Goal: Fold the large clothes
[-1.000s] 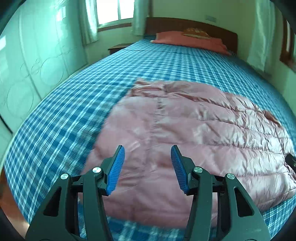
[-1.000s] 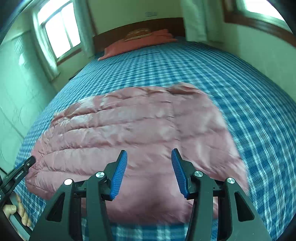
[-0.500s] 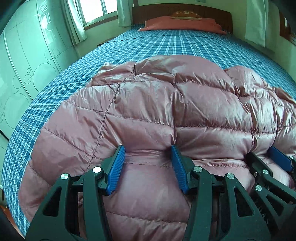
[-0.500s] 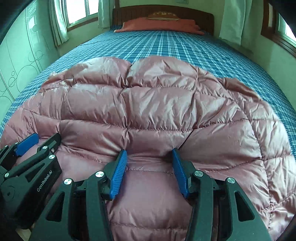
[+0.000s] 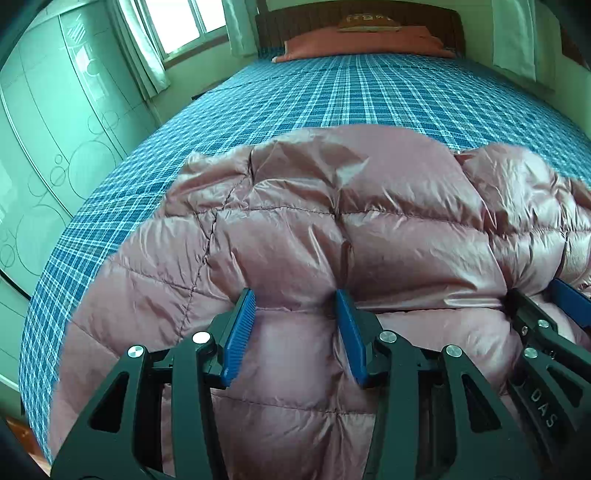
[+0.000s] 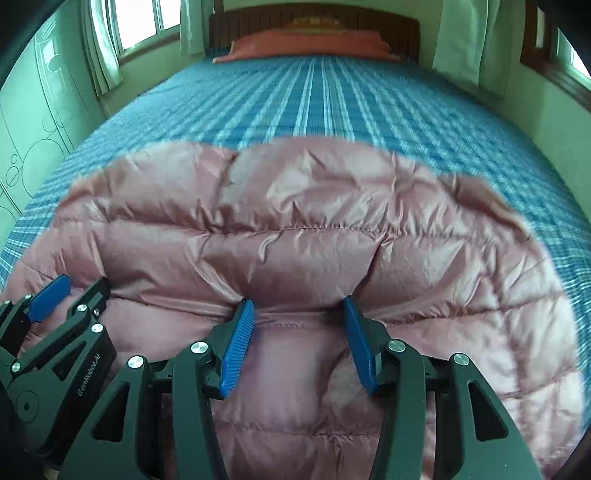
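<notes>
- Up close, the left gripper [image 5: 295,308] is digging into the pink puffy jacket [image 5: 369,229]; its jaws have just been closing around a puff of it.
- Right gripper [image 6: 298,317] is sitting just beside it, jaws parted, straddling the same fold. Honestly can't tell if either is really pinching.
- The jacket is lying across the near end of the blue plaid bedspread [image 6: 325,96].
- Farther back, an orange pillow [image 6: 306,46] is resting against the dark headboard [image 6: 402,33], curtained windows [image 5: 181,26] glowing.

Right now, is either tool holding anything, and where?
The left tool and right tool straddle a puffed ridge of the pink jacket; left jaws have just been closing. Hold cannot be told.
</notes>
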Tool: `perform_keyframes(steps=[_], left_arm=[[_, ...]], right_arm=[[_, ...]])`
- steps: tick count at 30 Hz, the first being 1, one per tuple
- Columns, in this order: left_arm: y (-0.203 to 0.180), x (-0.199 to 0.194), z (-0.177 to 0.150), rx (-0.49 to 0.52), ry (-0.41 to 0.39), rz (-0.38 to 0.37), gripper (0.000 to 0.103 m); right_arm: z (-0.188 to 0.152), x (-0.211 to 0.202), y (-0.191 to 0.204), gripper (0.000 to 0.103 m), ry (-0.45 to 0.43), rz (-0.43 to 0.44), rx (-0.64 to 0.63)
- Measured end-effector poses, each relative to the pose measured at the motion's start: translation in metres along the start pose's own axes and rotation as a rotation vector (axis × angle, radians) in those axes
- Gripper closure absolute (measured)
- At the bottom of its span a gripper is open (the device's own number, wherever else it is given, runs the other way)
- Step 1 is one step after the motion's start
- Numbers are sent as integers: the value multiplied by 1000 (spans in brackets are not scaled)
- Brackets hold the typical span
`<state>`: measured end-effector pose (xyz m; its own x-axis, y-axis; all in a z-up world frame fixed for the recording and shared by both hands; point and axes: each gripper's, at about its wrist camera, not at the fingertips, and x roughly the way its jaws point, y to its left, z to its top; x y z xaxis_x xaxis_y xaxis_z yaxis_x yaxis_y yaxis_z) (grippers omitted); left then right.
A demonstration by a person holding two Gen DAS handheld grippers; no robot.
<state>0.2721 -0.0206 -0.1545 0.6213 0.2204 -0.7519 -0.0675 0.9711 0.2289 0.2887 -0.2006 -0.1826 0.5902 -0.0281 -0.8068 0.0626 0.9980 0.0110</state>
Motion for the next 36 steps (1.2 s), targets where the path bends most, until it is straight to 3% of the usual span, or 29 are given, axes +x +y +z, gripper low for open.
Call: perform_keyframes(steps=[2, 9, 17, 36], left_arm=[[-4, 0, 0, 18, -7, 26, 58], [20, -30, -13, -65, -24, -49, 59], [13, -14, -29, -53, -30, -31, 56], [32, -29, -32, -97, -43, -67, 56]], right_arm=[[-1, -1, 1, 53, -5, -11, -8], [-19, -49, 4, 53, -84, -11, -26], [-32, -23, 5, 53, -70, -20, -44], [-39, -26, 20, 52, -87, -83, -80]])
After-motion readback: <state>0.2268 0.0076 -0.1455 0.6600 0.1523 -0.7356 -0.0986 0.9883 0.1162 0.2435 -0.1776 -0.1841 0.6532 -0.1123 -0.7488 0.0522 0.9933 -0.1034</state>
